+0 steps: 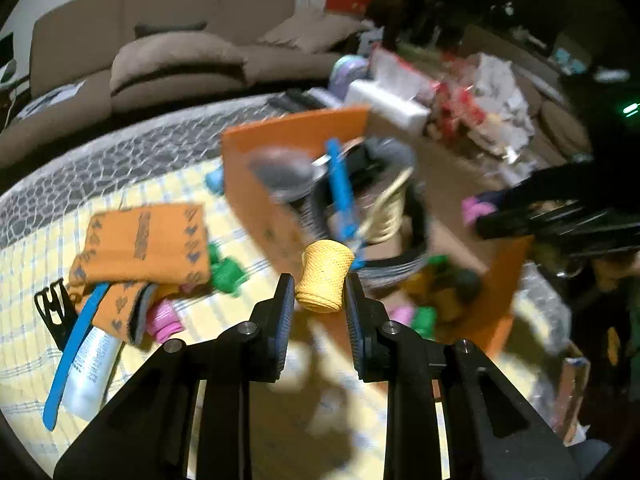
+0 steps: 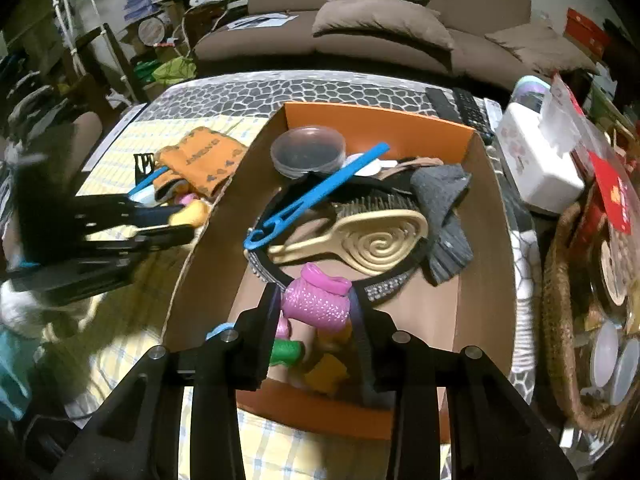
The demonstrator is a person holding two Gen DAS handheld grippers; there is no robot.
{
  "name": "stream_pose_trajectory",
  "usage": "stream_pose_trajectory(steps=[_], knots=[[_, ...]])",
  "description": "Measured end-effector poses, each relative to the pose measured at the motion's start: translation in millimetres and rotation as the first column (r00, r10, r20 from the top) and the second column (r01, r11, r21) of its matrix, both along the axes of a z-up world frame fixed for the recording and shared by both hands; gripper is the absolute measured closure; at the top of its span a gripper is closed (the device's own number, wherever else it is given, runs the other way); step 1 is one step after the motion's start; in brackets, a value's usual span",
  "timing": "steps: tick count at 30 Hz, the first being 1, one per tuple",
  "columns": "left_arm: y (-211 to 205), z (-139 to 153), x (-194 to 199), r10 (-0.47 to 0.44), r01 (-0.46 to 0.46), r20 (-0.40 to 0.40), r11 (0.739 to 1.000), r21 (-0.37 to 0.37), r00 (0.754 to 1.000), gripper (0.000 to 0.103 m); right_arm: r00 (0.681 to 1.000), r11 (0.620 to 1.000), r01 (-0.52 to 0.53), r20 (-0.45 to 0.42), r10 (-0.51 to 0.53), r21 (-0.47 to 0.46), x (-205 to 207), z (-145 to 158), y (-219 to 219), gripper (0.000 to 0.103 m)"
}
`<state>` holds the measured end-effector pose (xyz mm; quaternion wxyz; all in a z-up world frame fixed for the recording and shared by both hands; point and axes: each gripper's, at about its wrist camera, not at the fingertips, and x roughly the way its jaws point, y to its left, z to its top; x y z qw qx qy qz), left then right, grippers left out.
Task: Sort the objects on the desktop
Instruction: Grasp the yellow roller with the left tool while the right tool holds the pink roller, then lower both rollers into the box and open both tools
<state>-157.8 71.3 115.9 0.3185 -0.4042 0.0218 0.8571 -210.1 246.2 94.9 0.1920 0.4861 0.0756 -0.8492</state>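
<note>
My left gripper [image 1: 319,285] is shut on a yellow mesh hair roller [image 1: 324,280], held above the table just in front of the orange cardboard box [image 1: 292,132]. In the right wrist view the same gripper [image 2: 182,220] shows at the left with the yellow roller [image 2: 194,211] in its tips. My right gripper [image 2: 314,297] is shut on a pink hair roller [image 2: 320,300] over the near end of the box [image 2: 400,120]. In the box lie a blue clip [image 2: 320,194], a cream hairbrush [image 2: 372,240], a grey sock [image 2: 444,204], a round lidded tub [image 2: 308,150] and more rollers [image 2: 286,352].
Left of the box, orange socks [image 1: 140,240], a white tube [image 1: 92,368], a blue clip [image 1: 72,356], a black clip [image 1: 52,308], green rollers [image 1: 226,272] and a pink roller [image 1: 162,318] lie on the yellow checked cloth. A white box [image 2: 536,160] and a wicker basket [image 2: 560,320] crowd the right.
</note>
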Motion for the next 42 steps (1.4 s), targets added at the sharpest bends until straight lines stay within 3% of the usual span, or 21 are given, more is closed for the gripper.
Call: stream_pose_trajectory(steps=[7, 24, 28, 30, 42], knots=[[36, 29, 25, -0.046, 0.047, -0.013, 0.999, 0.009, 0.999, 0.080, 1.000, 1.000, 0.029, -0.011, -0.029, 0.004, 12, 4, 14, 0.067], [87, -10, 32, -0.014, 0.019, 0.058, 0.996, -0.086, 0.998, 0.079, 0.997, 0.997, 0.062, 0.046, -0.060, -0.038, 15, -29, 38, 0.067], [89, -14, 31, 0.004, 0.001, 0.051, 0.995, -0.100, 0.999, 0.076, 0.996, 0.995, 0.074, 0.061, -0.071, -0.064, 11, -37, 41, 0.067], [86, -11, 33, 0.010, -0.006, 0.050, 0.996, -0.085, 0.999, 0.067, 0.995, 0.994, 0.081, 0.064, -0.077, -0.072, 10, -39, 42, 0.066], [53, 22, 32, 0.071, -0.070, 0.022, 0.997, -0.034, 0.997, 0.066, 0.994, 0.989, 0.099, 0.054, -0.094, -0.107, 14, -25, 44, 0.055]])
